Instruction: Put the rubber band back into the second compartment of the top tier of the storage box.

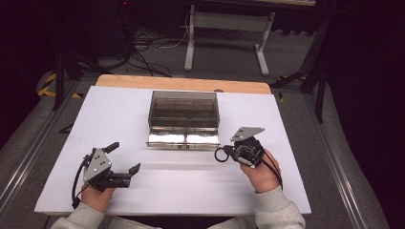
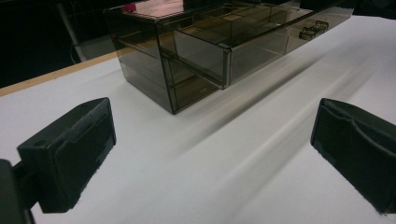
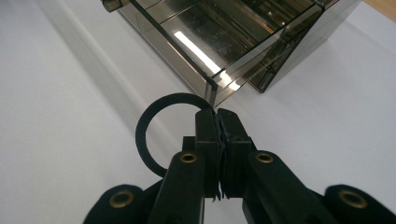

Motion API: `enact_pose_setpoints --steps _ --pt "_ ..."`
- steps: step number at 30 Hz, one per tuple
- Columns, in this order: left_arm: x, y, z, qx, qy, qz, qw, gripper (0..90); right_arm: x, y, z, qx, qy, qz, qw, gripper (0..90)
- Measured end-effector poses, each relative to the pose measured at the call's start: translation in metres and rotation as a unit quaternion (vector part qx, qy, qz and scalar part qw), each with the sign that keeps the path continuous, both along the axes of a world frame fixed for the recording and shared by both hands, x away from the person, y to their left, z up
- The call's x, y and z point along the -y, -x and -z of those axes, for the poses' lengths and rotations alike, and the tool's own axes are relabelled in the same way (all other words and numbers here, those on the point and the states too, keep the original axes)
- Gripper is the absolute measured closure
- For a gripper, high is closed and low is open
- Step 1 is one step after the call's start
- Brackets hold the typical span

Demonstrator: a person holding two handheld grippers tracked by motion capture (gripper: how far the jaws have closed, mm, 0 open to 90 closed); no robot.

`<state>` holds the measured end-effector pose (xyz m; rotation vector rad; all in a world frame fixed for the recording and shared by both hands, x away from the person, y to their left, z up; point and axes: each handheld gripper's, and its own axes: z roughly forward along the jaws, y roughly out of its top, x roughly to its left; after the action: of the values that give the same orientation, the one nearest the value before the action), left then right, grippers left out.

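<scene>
A: While the right gripper [image 3: 218,114] pinches a black ring [image 3: 154,121], where's the ring sitting?

B: Held between the closed jaws, just off the front right corner of the smoky clear drawer box [image 1: 184,112]. In the high view the ring [image 1: 220,154] hangs off the gripper [image 1: 228,153], over the white table [image 1: 191,186].

A: Drawer?

B: Bottom drawer [image 1: 183,139] pulled out toward the person. Looks empty, though glare hides part.

A: Left gripper?

B: Left gripper [image 1: 125,158] near the table's front left, well apart from the box, jaws spread wide, holding nothing. Its own view shows both pads [image 2: 70,154] far apart, box [image 2: 205,46] ahead.

A: Hands?

B: Grey sleeves, one hand on each gripper.
</scene>
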<state>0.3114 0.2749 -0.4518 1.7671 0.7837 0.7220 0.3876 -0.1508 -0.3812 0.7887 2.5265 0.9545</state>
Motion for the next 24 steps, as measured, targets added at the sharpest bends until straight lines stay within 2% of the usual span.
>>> enact_pose_setpoints --steps 10,24 --pt "0.0 0.0 0.0 0.0 0.001 -0.001 1.0 0.9 0.002 0.005 -0.01 0.019 -0.013 -0.004 0.9997 88.5" --pt "0.0 0.0 0.0 0.001 0.0 -0.004 1.0 0.9 -0.003 0.007 -0.022 0.034 -0.018 -0.009 0.9992 88.4"
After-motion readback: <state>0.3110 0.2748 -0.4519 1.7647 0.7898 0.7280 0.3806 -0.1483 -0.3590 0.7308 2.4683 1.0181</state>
